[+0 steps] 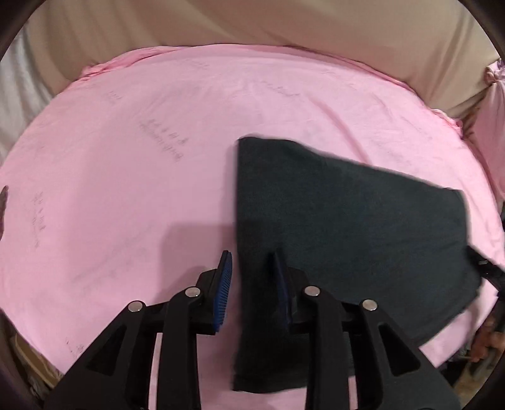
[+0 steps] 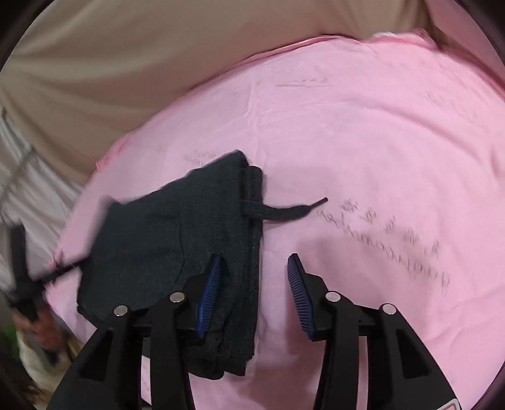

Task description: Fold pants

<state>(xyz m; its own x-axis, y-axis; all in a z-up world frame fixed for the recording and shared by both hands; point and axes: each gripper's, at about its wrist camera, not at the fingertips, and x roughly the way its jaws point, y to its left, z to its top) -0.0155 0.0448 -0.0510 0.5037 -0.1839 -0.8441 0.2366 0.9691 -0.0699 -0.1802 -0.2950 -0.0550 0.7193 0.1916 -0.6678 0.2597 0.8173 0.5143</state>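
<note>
The dark pants (image 2: 176, 239) lie as a compact folded bundle on the pink sheet (image 2: 363, 142), layers stacked with the waistband end turned toward the right gripper's side, where the thick hem edges pile up and a drawstring (image 2: 290, 210) trails out loose onto the cloth. That flat, squared shape suggests the folding is nearly or fully finished. The right gripper (image 2: 252, 296) hovers over the bundle's waistband edge with its jaws well apart and nothing between them, one blue pad (image 2: 208, 296) above the fabric and the other above bare sheet. The left gripper (image 1: 251, 290) sits likewise at the opposite long edge, jaws apart and empty, straddling the pants' border. Behind the sheet hangs a beige fabric backdrop (image 1: 252, 22).
</note>
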